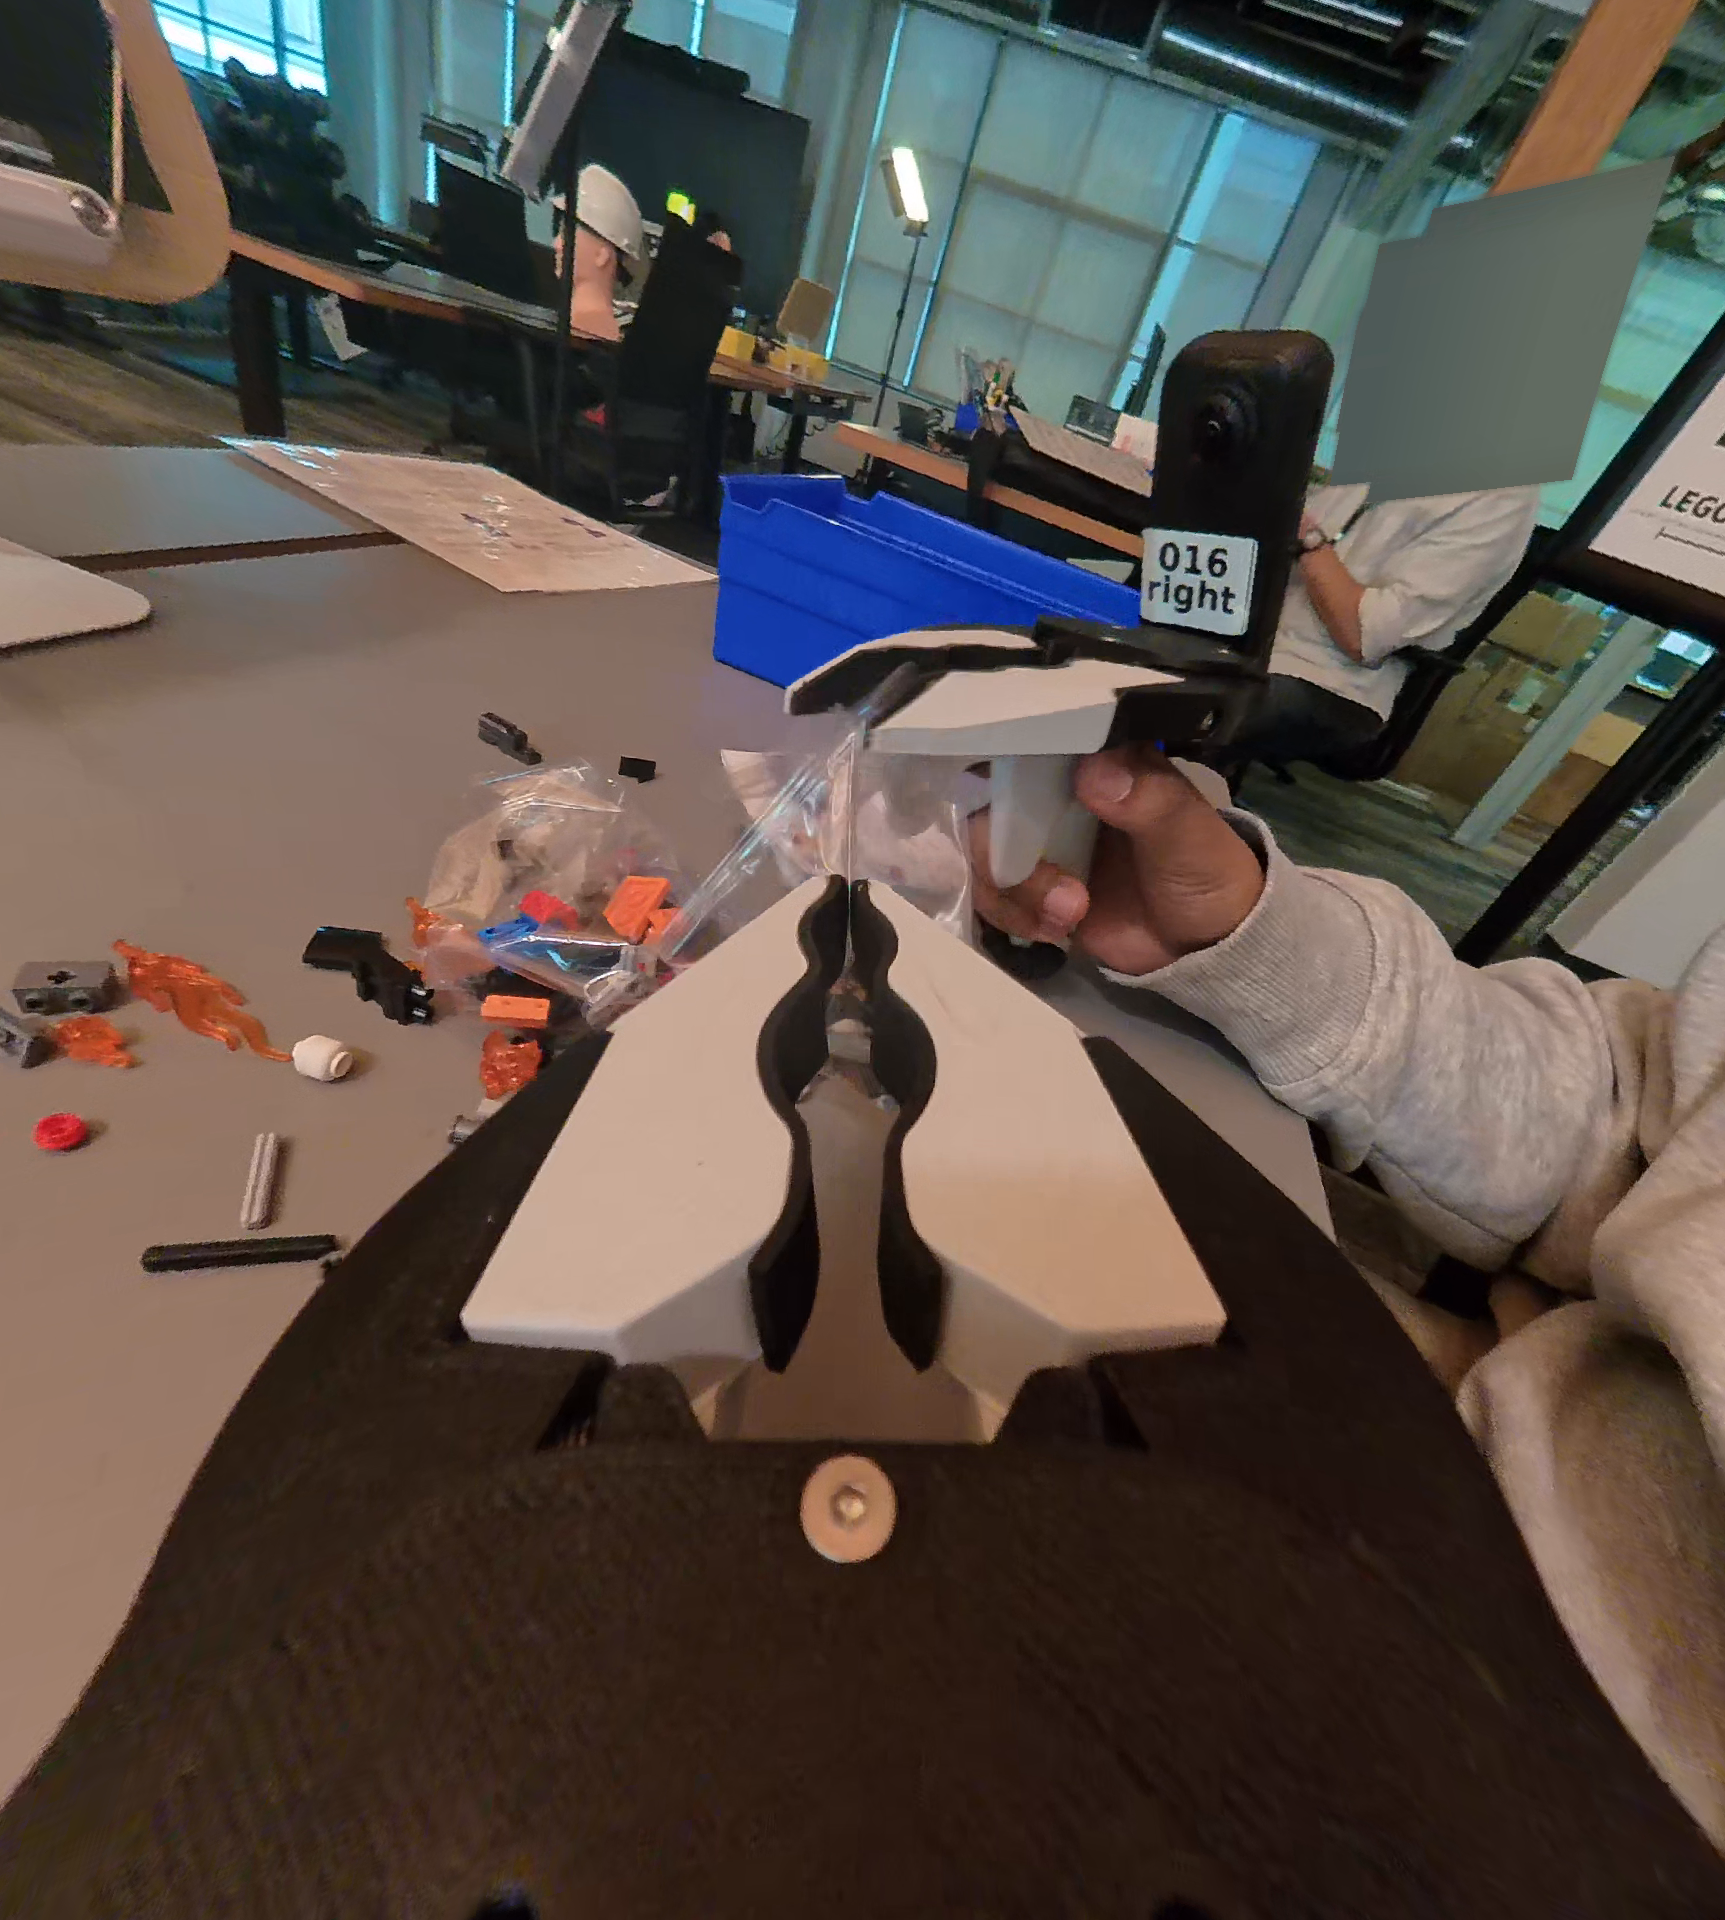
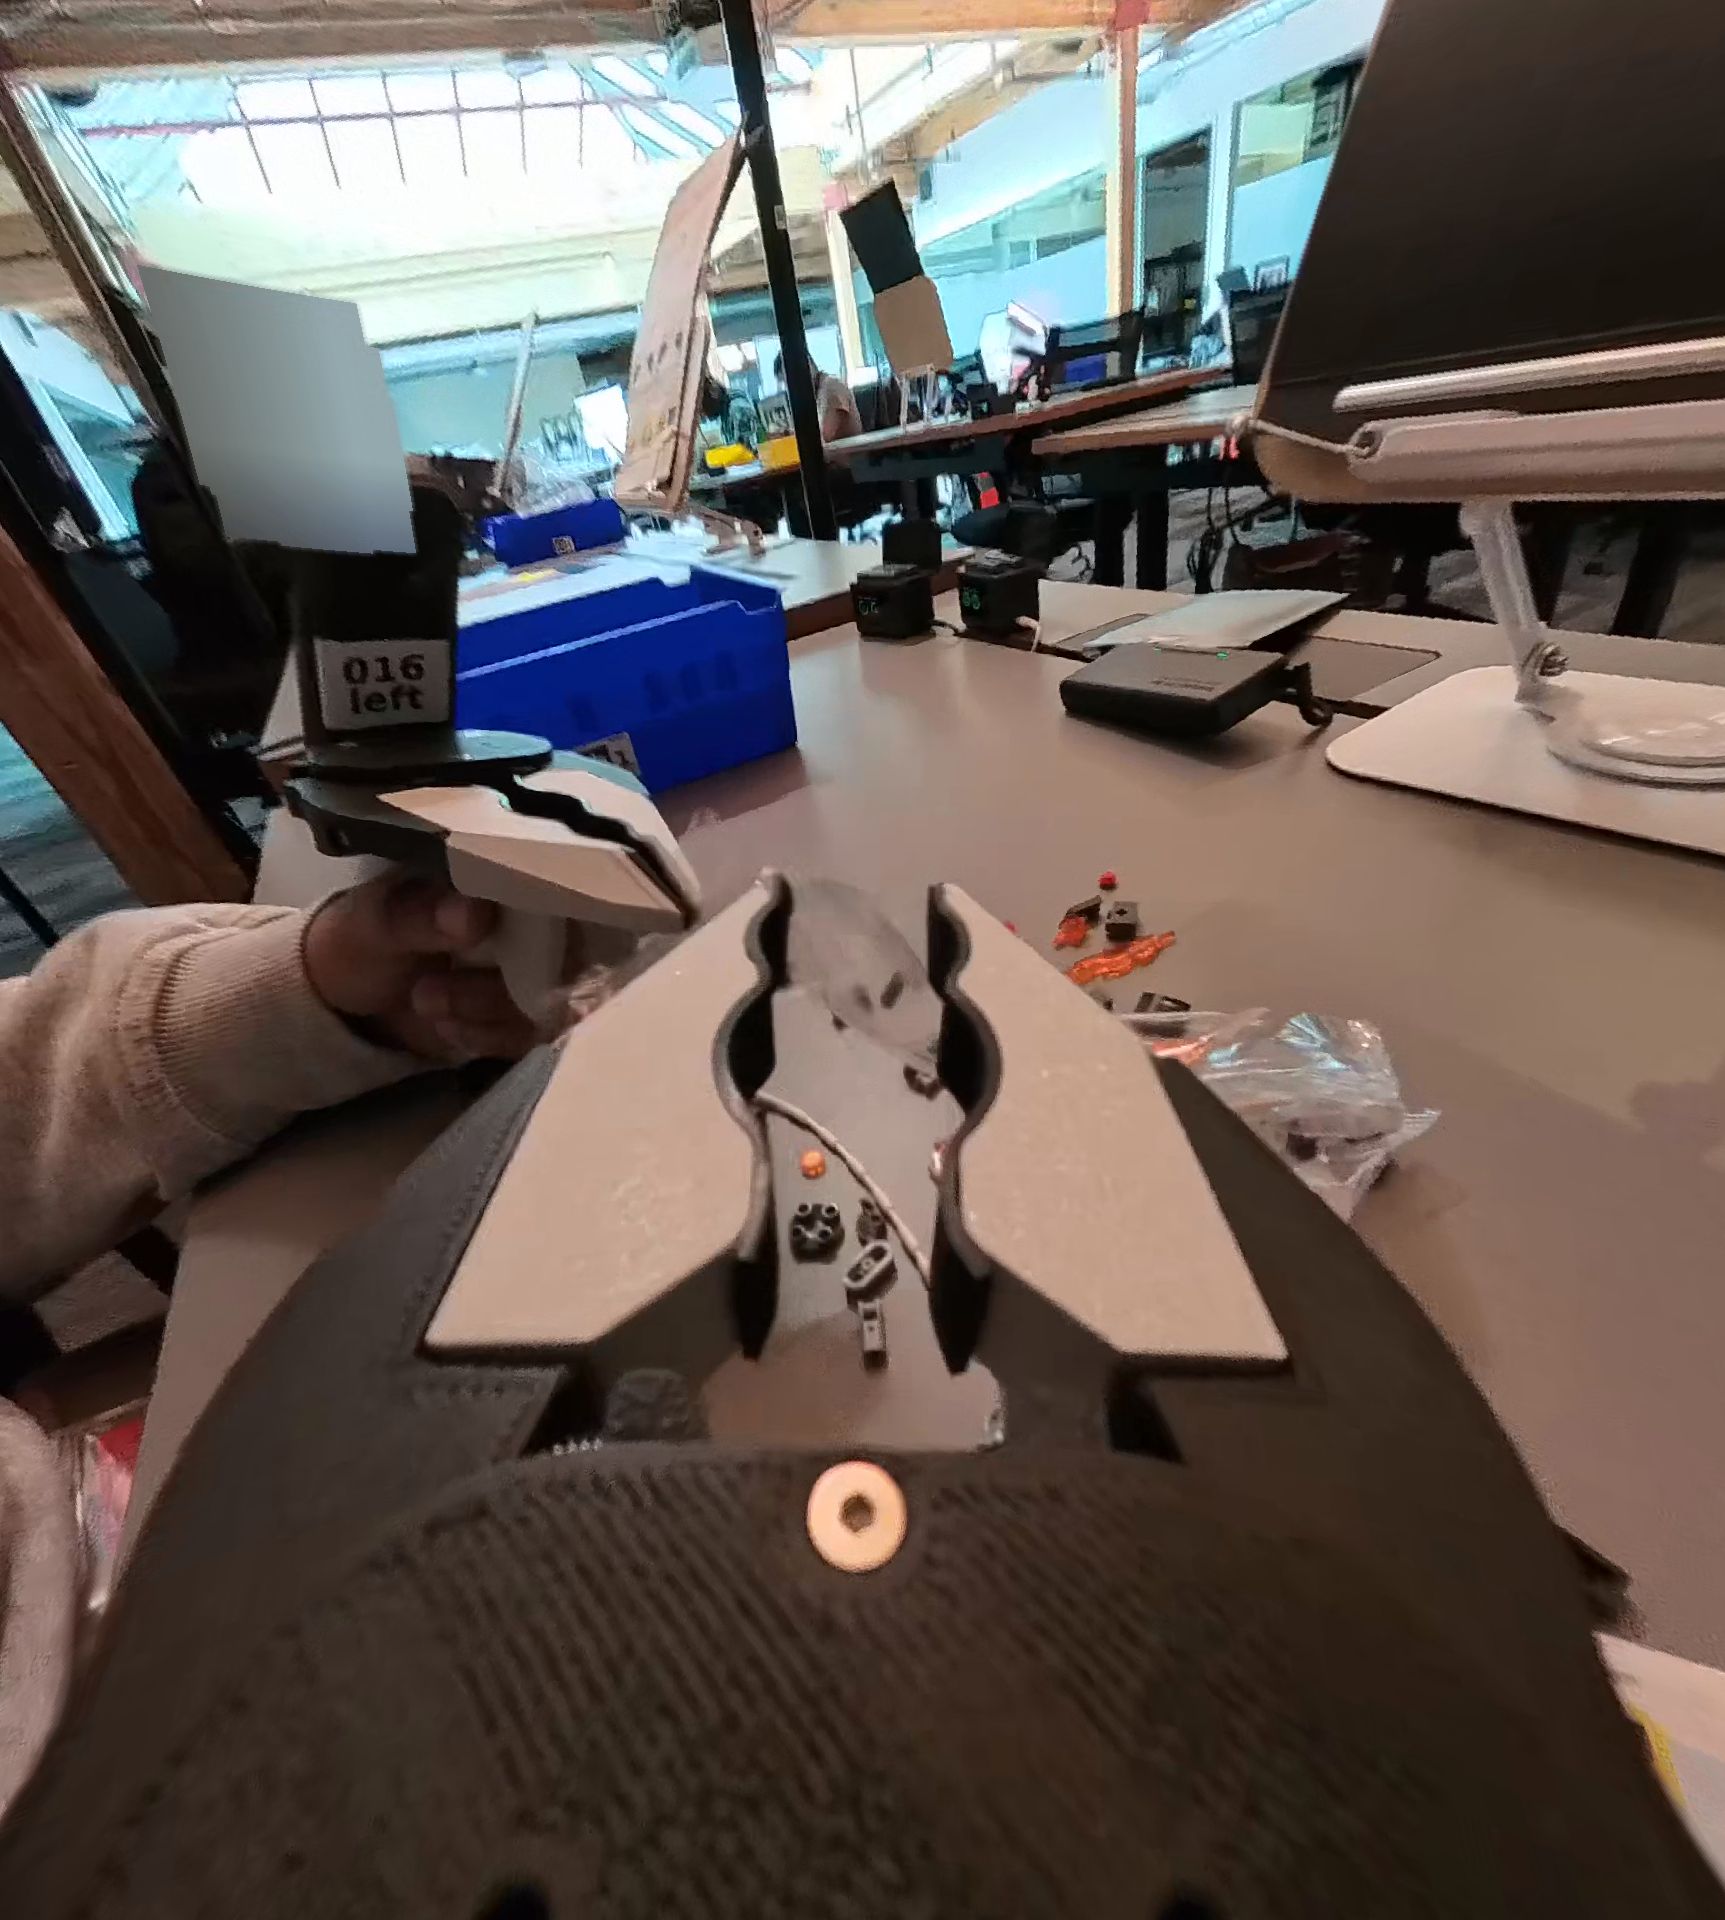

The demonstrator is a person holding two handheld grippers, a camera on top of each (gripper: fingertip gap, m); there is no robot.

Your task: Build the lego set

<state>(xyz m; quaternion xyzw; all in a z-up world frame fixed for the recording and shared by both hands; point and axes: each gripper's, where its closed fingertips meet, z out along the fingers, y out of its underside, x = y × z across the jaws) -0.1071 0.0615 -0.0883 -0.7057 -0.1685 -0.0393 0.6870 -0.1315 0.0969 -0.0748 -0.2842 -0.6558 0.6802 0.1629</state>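
My left gripper [image 1: 850,888] is shut on the edge of a clear plastic bag [image 1: 785,821] and holds it above the grey table [image 1: 214,727]. It also shows in the right wrist view [image 2: 676,899], jaws together. My right gripper [image 2: 858,904] is open, with the clear film [image 2: 853,961] between its fingers; in the left wrist view [image 1: 816,691] it sits just above the bag. A second bag of lego parts [image 1: 546,914] lies on the table. Loose pieces lie left of it: orange flames [image 1: 183,987], grey bricks [image 1: 63,985], a white round piece [image 1: 323,1058], a red stud [image 1: 61,1130]. Small black pieces [image 2: 816,1231] lie below my right gripper.
A blue bin [image 1: 889,592] stands at the back of the table, with an instruction sheet [image 1: 463,520] to its left. A monitor stand base [image 2: 1564,758] and a black box [image 2: 1170,686] sit at the far right. A grey axle [image 1: 260,1179] and a black axle [image 1: 240,1252] lie near the front. Across from one pair of fingers to the other is roughly 5 cm. Left tips and right tips are each some 15 cm from the white round piece [image 1: 323,1058]. About 15 cm separates my left fingertips from the red stud [image 1: 61,1130].
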